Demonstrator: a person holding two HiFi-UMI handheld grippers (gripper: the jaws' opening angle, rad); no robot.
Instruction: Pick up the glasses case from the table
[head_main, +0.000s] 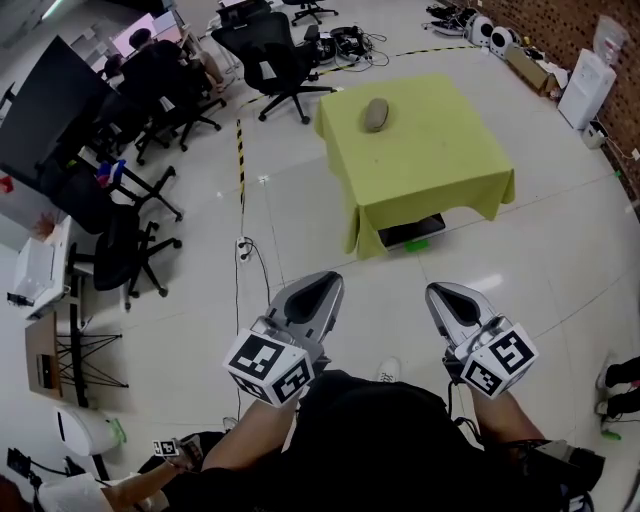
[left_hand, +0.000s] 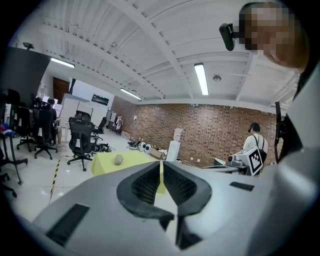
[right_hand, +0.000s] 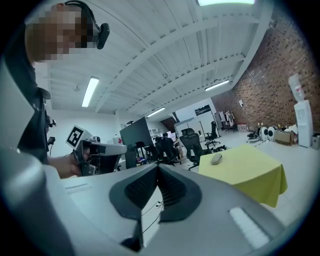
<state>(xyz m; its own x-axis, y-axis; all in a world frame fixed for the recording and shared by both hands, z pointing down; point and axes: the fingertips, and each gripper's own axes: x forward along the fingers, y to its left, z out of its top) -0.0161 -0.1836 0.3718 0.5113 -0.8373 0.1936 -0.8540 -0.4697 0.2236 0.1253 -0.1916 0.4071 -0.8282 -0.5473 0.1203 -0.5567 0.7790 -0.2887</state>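
Observation:
A grey oval glasses case (head_main: 376, 114) lies on the far left part of a table under a yellow-green cloth (head_main: 430, 160), well ahead of me across bare floor. My left gripper (head_main: 325, 283) and right gripper (head_main: 440, 293) are held side by side close to my body, both pointing toward the table, both shut with nothing between the jaws. In the left gripper view the case (left_hand: 118, 159) is small and far beyond the closed jaw tips (left_hand: 161, 167). In the right gripper view the case (right_hand: 216, 158) sits on the table (right_hand: 250, 167), right of the closed tips (right_hand: 158, 170).
Black office chairs (head_main: 270, 55) stand behind and left of the table, more by a dark partition (head_main: 50, 110). Yellow-black tape (head_main: 240, 160) and a floor socket with cable (head_main: 243, 247) lie to the left. A box (head_main: 410, 235) sits under the table. A person in white (left_hand: 256, 142) stands by the brick wall.

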